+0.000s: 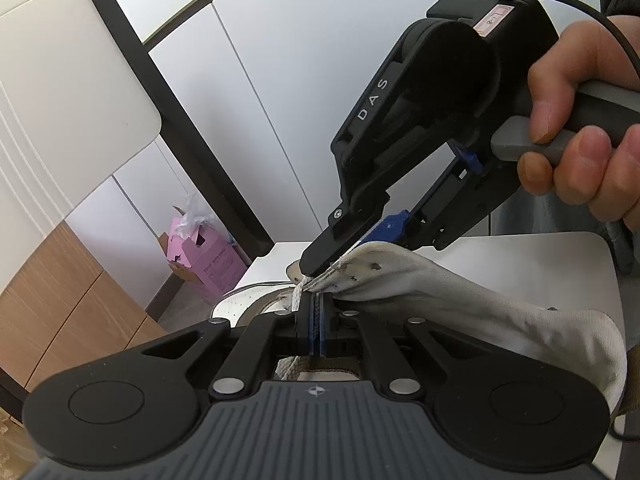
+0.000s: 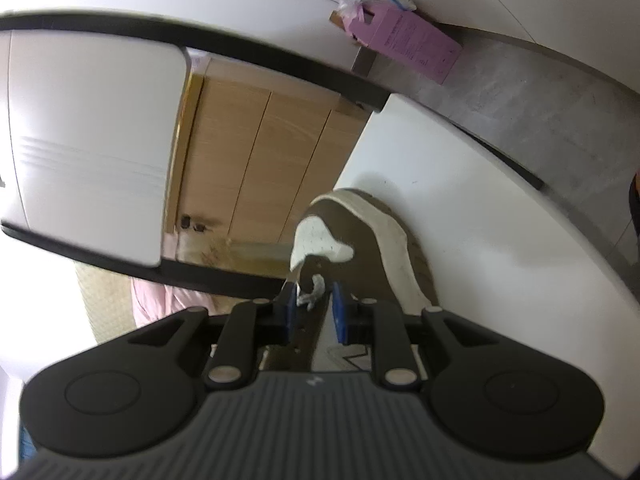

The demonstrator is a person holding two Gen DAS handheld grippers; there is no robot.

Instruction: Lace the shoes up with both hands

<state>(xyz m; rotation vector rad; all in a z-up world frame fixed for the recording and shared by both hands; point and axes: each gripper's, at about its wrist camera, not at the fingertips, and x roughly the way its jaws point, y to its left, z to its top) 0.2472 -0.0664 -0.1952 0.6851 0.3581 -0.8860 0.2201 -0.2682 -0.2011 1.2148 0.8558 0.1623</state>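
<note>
The left gripper (image 1: pixel 316 312) is squeezed shut on the white lace (image 1: pixel 299 290) in the middle. The right gripper (image 1: pixel 332 258) comes down from 2 o'clock, its tips touching the shoe (image 1: pixel 460 300) flap. A pink box (image 1: pixel 208 256) sits at 9 o'clock.

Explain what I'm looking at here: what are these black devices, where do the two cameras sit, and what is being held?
There is no robot. A person carries a hand-held gripper in each hand, and a fisheye camera on each looks along its fingers. The right view shows the right hand-held gripper open around the frayed shoelace tip, above a brown-and-white sneaker on a white table. The left view shows the left hand-held gripper shut on the sneaker's white eyelet flap, with the person's hand bringing the right one in.
</note>
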